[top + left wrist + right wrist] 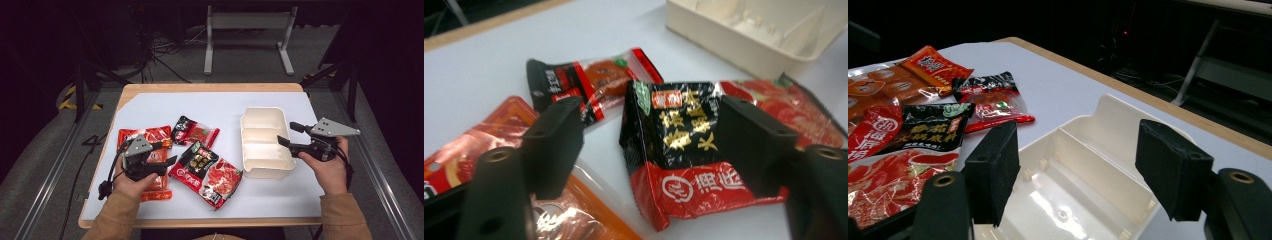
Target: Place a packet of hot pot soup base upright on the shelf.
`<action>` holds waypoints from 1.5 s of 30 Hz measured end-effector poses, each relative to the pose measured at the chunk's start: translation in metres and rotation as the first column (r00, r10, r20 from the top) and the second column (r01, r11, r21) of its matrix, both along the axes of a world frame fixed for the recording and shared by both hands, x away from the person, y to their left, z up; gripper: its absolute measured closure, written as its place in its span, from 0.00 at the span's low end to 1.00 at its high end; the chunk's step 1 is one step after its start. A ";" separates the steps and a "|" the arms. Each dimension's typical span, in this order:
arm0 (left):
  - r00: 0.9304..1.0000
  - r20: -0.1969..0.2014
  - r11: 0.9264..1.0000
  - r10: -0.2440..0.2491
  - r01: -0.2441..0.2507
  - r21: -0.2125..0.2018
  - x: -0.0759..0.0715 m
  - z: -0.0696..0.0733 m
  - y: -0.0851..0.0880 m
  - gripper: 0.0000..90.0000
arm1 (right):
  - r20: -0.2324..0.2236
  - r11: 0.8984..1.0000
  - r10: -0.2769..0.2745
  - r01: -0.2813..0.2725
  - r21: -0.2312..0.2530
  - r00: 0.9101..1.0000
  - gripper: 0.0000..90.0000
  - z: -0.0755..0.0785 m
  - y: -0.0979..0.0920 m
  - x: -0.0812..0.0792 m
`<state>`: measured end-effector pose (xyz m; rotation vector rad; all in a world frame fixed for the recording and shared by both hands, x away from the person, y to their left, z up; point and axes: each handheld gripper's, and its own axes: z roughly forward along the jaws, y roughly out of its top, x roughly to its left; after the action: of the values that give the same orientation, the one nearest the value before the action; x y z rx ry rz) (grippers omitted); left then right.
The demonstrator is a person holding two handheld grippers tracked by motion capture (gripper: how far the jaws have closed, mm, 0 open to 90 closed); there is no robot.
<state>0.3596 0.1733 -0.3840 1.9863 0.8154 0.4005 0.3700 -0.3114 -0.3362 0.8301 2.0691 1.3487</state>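
A cream divided tray (263, 165) sits on a pale sheet (220, 107) that covers most of a wooden table (210, 87), and everything else is easiest placed from that tray. The right gripper (288, 134) hovers at the tray's right wall, its jaws spread wide with nothing between them; in the right gripper view the right gripper (1083, 170) looks down into the tray (1083, 150), whose compartments lie bare and glossy. Left of the tray lies a scatter of foil packets. The nearest is a black and red packet (206, 172), just beside the tray's left wall, with its black end crumpled upward. Further left, the left gripper (170, 152) hangs low over the packets with its jaws wide apart; seen in the left gripper view, the left gripper (649, 145) frames the black and red packet (684, 150) between its jaws, though whether the pads touch the foil I cannot tell. Beyond it, up the table from the gripper, is a smaller dark packet with a clear window (195, 132), and under the left hand (131, 182) lies a long orange packet (142, 136). Behind the table, past the tray's far end, the room is dark: grey floor, loose cables (165, 50) and a pale metal stand (248, 35).
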 end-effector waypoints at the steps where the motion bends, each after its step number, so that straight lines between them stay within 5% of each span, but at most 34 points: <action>1: 1.000 -0.001 1.000 0.012 -0.012 0.006 0.000 -0.002 -0.002 0.40 | 0.005 1.000 0.005 -0.005 -0.009 1.000 0.39 0.000 0.002 0.000; 4: 1.000 -0.004 1.000 0.018 -0.018 0.011 0.001 -0.005 -0.004 0.41 | 0.007 1.000 0.019 -0.019 -0.020 1.000 0.42 -0.001 0.005 -0.001; 13: 0.991 -0.134 0.997 0.022 -0.011 0.081 0.010 -0.024 -0.015 0.41 | 0.013 0.998 0.057 -0.057 -0.041 0.998 0.45 -0.004 0.015 -0.001; 18: 0.980 -0.198 0.995 0.025 -0.006 0.096 0.014 -0.034 -0.018 0.47 | -0.051 0.998 0.049 -0.051 -0.043 0.997 0.45 -0.006 0.017 0.000; 22: 0.966 -0.257 0.996 0.019 0.003 0.085 0.020 -0.041 -0.016 0.48 | -0.061 0.997 0.048 -0.052 -0.053 0.997 0.46 -0.007 0.019 0.000; 31: 0.953 -0.302 0.996 0.021 0.006 0.088 0.023 -0.052 -0.020 0.54 | -0.061 0.996 0.050 -0.054 -0.066 0.997 0.45 -0.008 0.023 0.000; 35: 0.953 -0.302 0.995 0.014 0.017 0.100 0.023 -0.055 -0.023 0.57 | -0.073 0.997 0.051 -0.056 -0.061 0.996 0.43 -0.010 0.024 0.001; 45: 0.939 -0.343 0.998 0.000 0.023 0.065 0.023 -0.055 -0.026 0.83 | -0.080 0.996 0.052 -0.057 -0.063 0.995 0.43 -0.011 0.026 0.001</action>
<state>0.3828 0.1478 -0.4394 2.1566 1.0165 0.0725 0.3705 -0.2856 -0.3470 0.8156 2.1986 1.2881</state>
